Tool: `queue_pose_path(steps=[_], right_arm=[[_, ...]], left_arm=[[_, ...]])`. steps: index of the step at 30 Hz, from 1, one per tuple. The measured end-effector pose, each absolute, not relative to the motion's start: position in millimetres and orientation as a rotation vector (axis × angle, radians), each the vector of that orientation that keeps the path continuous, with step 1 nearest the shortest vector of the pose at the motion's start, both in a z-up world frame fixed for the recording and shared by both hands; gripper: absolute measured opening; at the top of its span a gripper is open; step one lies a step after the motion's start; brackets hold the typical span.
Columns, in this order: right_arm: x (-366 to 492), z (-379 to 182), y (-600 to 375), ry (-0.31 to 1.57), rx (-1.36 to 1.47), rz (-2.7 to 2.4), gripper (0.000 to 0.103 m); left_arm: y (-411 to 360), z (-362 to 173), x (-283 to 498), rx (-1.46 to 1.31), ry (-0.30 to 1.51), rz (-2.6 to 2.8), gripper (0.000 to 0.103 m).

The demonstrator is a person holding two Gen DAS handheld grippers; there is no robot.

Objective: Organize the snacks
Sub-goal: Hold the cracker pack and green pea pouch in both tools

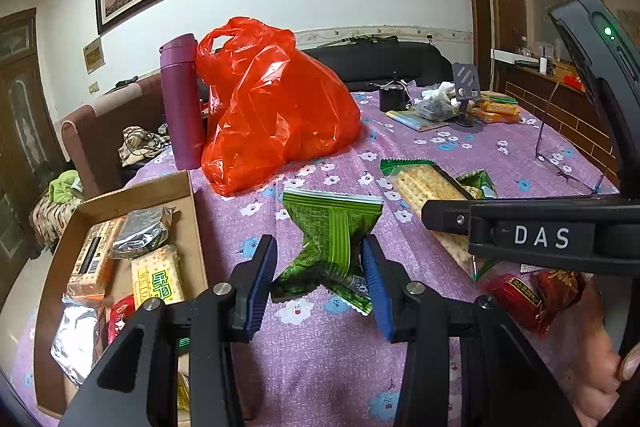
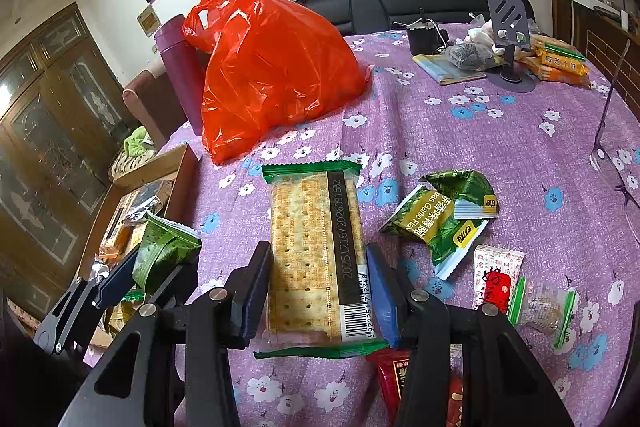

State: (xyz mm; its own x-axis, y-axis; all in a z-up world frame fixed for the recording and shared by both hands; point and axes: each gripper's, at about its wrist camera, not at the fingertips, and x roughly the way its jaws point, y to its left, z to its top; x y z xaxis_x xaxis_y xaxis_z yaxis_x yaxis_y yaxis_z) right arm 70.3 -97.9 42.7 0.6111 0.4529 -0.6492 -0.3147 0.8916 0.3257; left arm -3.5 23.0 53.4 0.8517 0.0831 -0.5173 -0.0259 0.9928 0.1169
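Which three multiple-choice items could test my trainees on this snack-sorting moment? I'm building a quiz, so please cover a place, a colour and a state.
1. Where does the cardboard box sit relative to the red plastic bag?
A. To its left, nearer the camera
B. Behind it
C. On top of it

2. What colour is the tall flask beside the bag?
A. Silver
B. Purple
C. Black

3. What is the right gripper doing?
A. Hanging open over bare cloth
B. Closed on the red plastic bag
C. Closed on the cracker pack

Answers: 1 A, the box lies at the table's left edge, in front of the bag. 2 B, the flask is purple in both views. 3 C, both fingers press the pack's sides, while the left gripper pinches the green snack packet.
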Motion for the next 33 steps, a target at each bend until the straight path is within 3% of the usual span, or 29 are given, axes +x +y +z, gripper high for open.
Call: queue_pose_path(steps=[33], right_arm=[[62,49,-90,0.758,0.149,0.469,0.051]], left_arm=[[33,61,-10,0.077,0.511,0.094,0.043]])
